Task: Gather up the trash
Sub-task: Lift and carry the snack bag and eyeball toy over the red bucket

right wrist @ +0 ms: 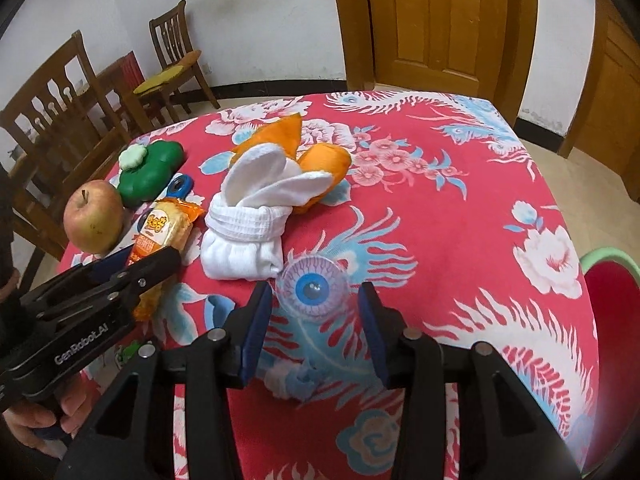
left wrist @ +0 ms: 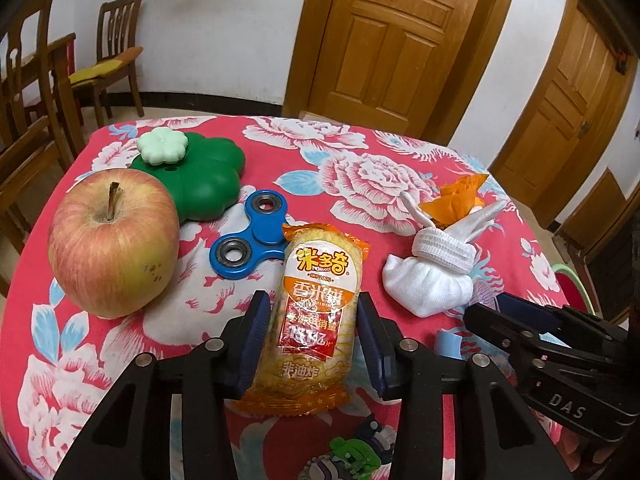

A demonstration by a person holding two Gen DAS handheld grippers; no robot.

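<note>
An orange and yellow snack packet [left wrist: 320, 272] lies on the red flowered tablecloth [left wrist: 280, 148], and my left gripper [left wrist: 312, 316] is shut on its middle, a blue pad pressing each side. The right wrist view shows the same packet [right wrist: 168, 228] at the left, under the left gripper's black fingers [right wrist: 160, 264]. My right gripper [right wrist: 314, 304] is open. A clear ball with a blue eye [right wrist: 314, 288] sits between its fingertips, with a small gap on each side. A crumpled white and blue tissue [right wrist: 296, 384] lies lower down between the fingers.
A red apple [left wrist: 112, 240], a green clover-shaped box [left wrist: 200, 176] and a blue fidget spinner [left wrist: 252, 240] lie left of the packet. To its right is a white sock bundle [left wrist: 432, 276] with orange cloth. A red bin with a green rim [right wrist: 608, 280] stands off the table's right edge. Chairs stand at left.
</note>
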